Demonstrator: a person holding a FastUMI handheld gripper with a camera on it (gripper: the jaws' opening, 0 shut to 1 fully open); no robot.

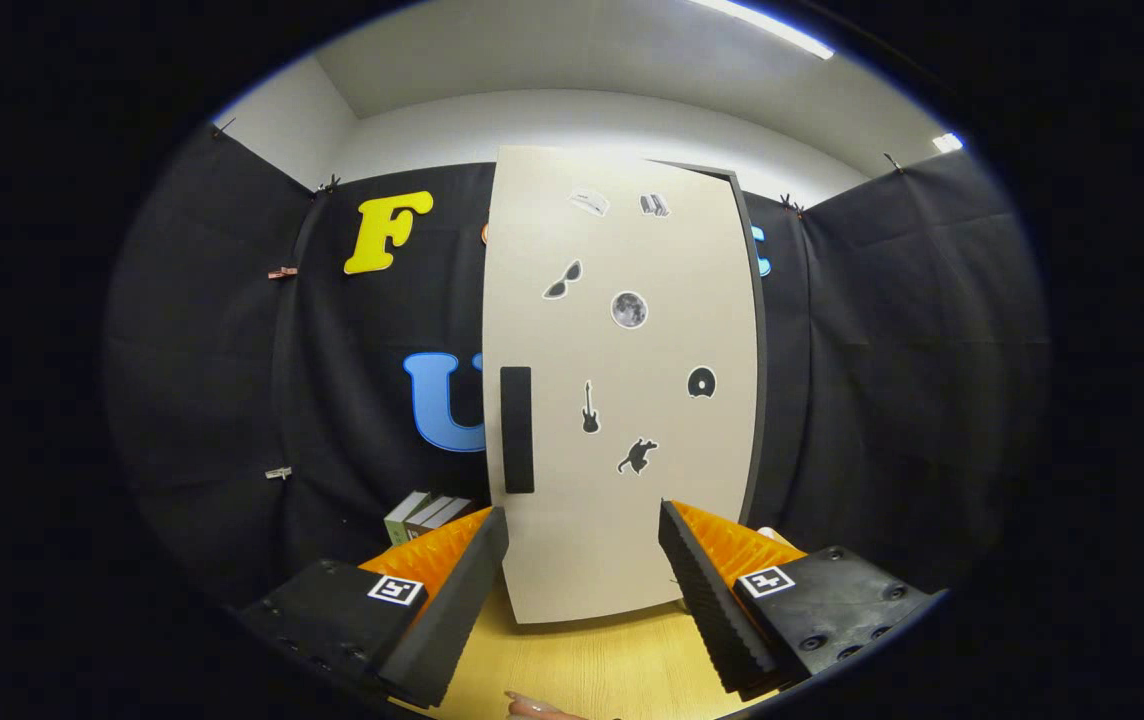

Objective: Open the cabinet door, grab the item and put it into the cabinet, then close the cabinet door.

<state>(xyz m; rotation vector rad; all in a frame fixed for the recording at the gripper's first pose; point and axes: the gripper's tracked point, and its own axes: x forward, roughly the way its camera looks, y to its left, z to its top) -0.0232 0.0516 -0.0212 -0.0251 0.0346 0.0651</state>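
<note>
A tall beige cabinet [622,400] stands on the wooden table straight ahead of my gripper [582,540]. Its door is shut and carries several small dark stickers. A black vertical handle [517,430] sits near the door's left edge, just above and beyond my left fingertip. My fingers are spread wide apart with nothing between them but the lower part of the door in the distance. A small box-like item [427,515] in green, white and grey lies on the table left of the cabinet, partly hidden behind my left finger.
The light wooden table [592,665] runs under the fingers up to the cabinet's foot. Black cloth walls close the booth behind and on both sides. A fingertip of a person's hand [532,708] shows at the near table edge.
</note>
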